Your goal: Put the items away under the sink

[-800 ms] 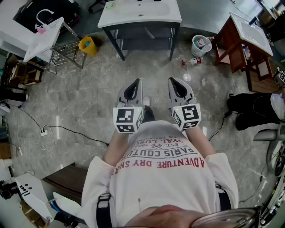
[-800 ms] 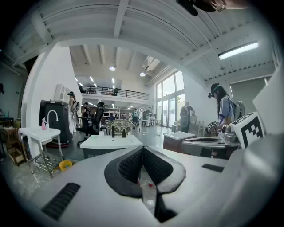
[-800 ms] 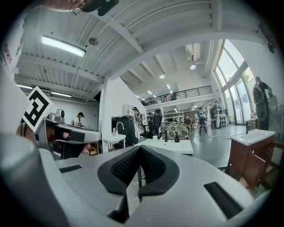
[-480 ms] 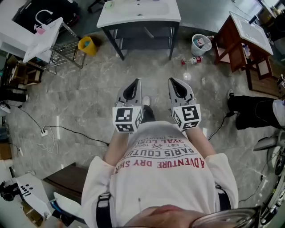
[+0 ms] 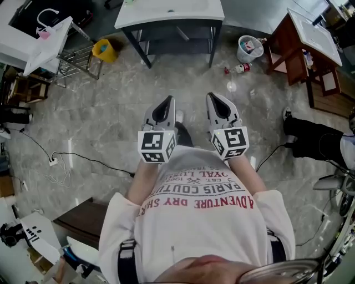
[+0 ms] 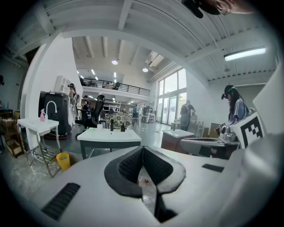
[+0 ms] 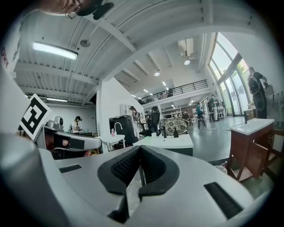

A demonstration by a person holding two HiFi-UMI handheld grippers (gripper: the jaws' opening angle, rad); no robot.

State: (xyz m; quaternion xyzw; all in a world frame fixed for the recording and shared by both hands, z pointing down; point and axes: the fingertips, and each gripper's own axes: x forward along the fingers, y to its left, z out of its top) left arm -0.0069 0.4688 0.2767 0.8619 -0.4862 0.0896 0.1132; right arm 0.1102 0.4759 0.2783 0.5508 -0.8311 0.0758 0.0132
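A white sink (image 5: 169,8) on a dark frame stands at the far end of the grey floor, with an open shelf under it. On the floor to its right lie a red-capped bottle (image 5: 237,69) and a small clear cup (image 5: 231,86). A pale bin (image 5: 248,49) with things in it stands beside them. I hold my left gripper (image 5: 168,101) and right gripper (image 5: 212,97) side by side before my chest, both shut and empty, well short of the sink. In the left gripper view the sink (image 6: 108,135) shows above the closed jaws.
A yellow bucket (image 5: 103,50) and a wire rack (image 5: 72,60) stand left of the sink. A wooden washstand (image 5: 302,44) is at the right, with a person's dark legs (image 5: 310,138) below it. A cable (image 5: 83,161) runs across the floor on the left.
The floor and sink have slid slightly up and left in the head view. Both grippers keep the same shut pose side by side.
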